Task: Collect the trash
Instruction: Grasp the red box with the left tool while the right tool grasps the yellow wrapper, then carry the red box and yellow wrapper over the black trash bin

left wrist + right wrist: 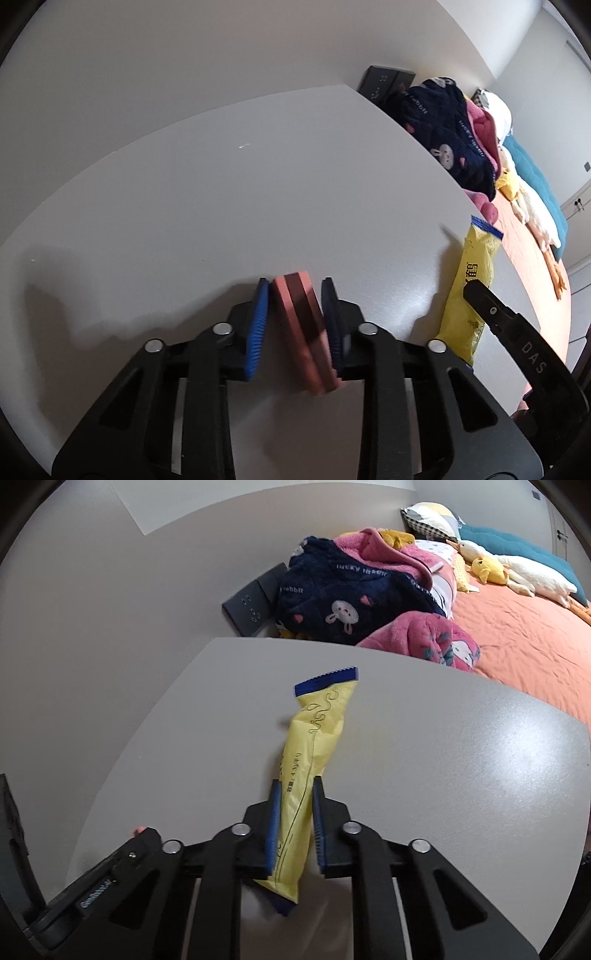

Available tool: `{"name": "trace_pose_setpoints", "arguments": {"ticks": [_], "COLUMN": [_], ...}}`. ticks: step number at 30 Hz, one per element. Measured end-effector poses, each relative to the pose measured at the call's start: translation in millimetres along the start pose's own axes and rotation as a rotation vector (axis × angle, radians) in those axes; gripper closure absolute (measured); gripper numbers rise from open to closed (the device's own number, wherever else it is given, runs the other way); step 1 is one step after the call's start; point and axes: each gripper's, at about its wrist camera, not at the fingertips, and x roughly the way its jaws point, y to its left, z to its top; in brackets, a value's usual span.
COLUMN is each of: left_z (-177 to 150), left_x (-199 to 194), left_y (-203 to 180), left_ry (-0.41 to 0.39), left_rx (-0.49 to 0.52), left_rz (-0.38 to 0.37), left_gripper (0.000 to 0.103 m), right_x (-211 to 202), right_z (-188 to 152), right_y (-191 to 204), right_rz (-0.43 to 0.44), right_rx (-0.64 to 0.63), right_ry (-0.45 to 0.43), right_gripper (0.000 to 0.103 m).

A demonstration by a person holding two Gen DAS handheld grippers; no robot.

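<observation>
Right wrist: right tool (pixel 295 786) clamps yellow wrapper (pixel 314 738), seemingly pointing straight ahead.

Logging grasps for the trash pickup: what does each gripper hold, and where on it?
Left gripper: reddish-brown block, pinched across its sides. Right gripper: yellow wrapper, gripped near its lower end.

Table (pixel 443 757): 1 yellow wrapper (pixel 317 731), 1 reddish-brown block (pixel 306 332). 2 grippers. Wall: 2 dark sockets (pixel 251 607). Bed (pixel 524 635): 2 duck toys (pixel 487 570), 1 navy robe (pixel 351 602).
</observation>
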Motion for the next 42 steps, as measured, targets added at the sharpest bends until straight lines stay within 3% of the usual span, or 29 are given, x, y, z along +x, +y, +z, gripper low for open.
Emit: {"name": "trace_pose_setpoints", "arguments": {"ticks": [8,42], "left_z": [-10,-114], "left_x": [-15,-116], "left_y": [-2,-56], "left_ry": [-0.032,-0.133], "left_rx": [0.012,0.166], "left_rz": [-0.103,-0.117], "left_gripper": [0.083,0.083], "right_x": [-24,-164], "right_z": [-4,-89], "right_y": [-7,-58], "right_rz": [0.029,0.08], "right_rx": [-0.016,-0.021], "right_ry": [-0.024,-0.062], "right_gripper": [0.091,0.092]}}
